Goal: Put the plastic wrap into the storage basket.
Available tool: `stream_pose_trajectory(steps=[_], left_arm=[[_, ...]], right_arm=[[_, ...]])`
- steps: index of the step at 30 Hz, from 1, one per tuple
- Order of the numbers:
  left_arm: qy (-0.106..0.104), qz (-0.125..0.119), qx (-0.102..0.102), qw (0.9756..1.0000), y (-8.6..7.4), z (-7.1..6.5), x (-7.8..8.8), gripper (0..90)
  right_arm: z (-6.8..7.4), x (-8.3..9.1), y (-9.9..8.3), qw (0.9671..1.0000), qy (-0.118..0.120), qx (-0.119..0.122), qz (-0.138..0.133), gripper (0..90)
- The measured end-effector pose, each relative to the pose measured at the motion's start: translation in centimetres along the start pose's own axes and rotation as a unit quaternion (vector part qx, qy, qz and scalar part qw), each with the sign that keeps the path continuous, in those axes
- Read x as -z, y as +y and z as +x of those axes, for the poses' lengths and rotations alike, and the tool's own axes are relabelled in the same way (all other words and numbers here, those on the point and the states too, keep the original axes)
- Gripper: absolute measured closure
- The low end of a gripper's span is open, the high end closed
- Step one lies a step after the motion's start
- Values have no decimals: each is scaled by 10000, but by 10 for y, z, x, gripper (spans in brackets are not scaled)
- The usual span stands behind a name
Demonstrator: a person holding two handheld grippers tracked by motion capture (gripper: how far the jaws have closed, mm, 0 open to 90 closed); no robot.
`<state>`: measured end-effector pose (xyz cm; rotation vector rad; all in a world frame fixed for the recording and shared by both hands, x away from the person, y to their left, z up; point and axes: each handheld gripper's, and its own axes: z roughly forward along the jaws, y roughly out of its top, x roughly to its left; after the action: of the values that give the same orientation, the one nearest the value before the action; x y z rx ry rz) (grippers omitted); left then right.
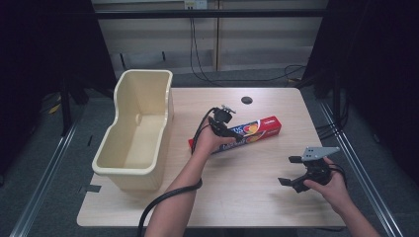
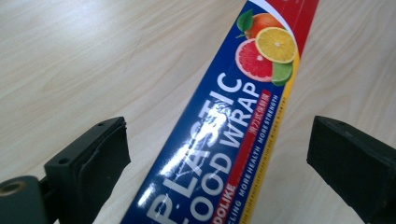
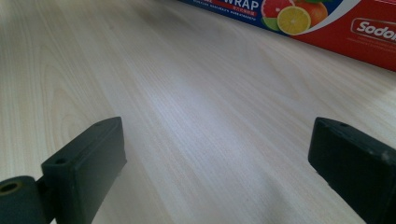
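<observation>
A cream bin stands at the left of the high view. At centre, the left gripper straddles the wrap box lying flat on the table, jaws apart and not yet touching. At lower right, the right gripper waits open. Likely next: close on the box, lift it

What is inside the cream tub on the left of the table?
The tub looks empty: bare floor and inner walls show in the high view. The corner behind its near rim is hidden. The plastic wrap box lies outside, on the table.
</observation>
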<state>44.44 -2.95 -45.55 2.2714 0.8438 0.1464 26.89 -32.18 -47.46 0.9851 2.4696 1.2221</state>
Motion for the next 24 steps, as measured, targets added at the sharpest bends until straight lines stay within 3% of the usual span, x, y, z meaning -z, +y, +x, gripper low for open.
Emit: stream_pose_trajectory(steps=[9,14,20,24], left_arm=[[-15,80,50,10000,1,4,-9,61],[-139,199,229,9994,-3,7,-13,111],[-219,342,126,9991,-3,3,-15,167],[-149,418,17,9990,-3,2,-14,192]], right_arm=[[-1,0,0,10000,19,-38,-24,39],[-1,0,1,10000,34,-42,-19,39],[-1,1,1,9999,42,-88,-39,38],[-1,1,1,9999,63,-98,-55,39]])
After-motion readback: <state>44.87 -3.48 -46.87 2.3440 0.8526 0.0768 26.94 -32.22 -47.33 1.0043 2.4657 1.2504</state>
